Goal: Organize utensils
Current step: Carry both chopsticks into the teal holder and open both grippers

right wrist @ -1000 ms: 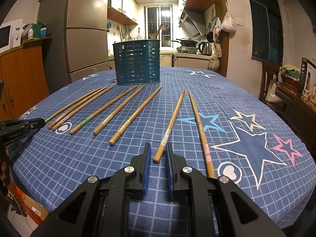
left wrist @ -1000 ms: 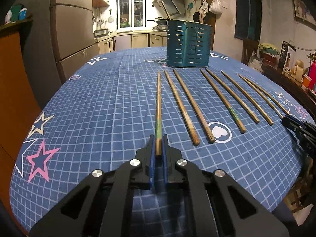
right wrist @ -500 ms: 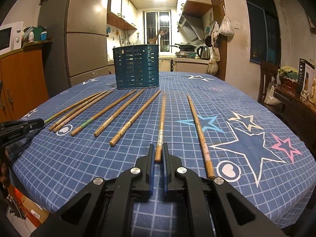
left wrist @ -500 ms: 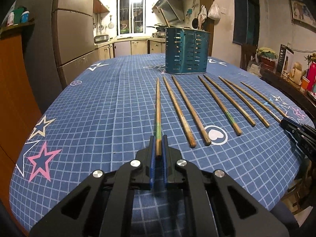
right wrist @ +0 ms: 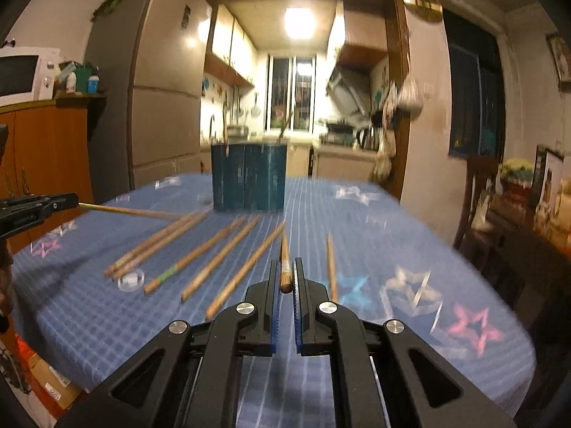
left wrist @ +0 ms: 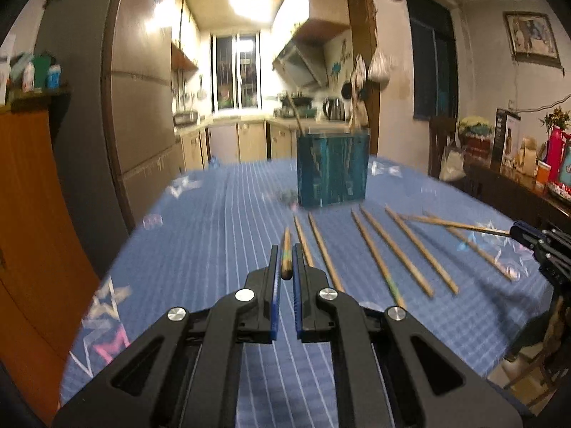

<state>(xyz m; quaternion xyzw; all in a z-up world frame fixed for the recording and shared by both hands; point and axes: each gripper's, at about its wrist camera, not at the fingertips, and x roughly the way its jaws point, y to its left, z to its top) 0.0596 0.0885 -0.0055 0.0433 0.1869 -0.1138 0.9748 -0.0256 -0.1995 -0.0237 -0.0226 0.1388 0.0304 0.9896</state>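
Wooden chopstick (left wrist: pixel 286 255) clamped between left gripper (left wrist: pixel 284 262) fingers, butt end at the pads, tip raised off tabletop (left wrist: pixel 214 235) | right gripper (right wrist: pixel 285 278) fingers clamped on second chopstick (right wrist: pixel 284 267), same hold | teal holder (left wrist: pixel 332 173) beyond.

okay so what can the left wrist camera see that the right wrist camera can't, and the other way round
Only the left wrist view shows the framed picture high on the wall. Only the right wrist view shows the microwave on the orange cabinet.

Both show the teal utensil holder on the blue checked tablecloth, loose chopsticks lying in front of it, the refrigerator and the kettle. Each view shows its own gripper shut on a chopstick, the left gripper and the right gripper, with the other gripper at the picture's edge, also holding one.
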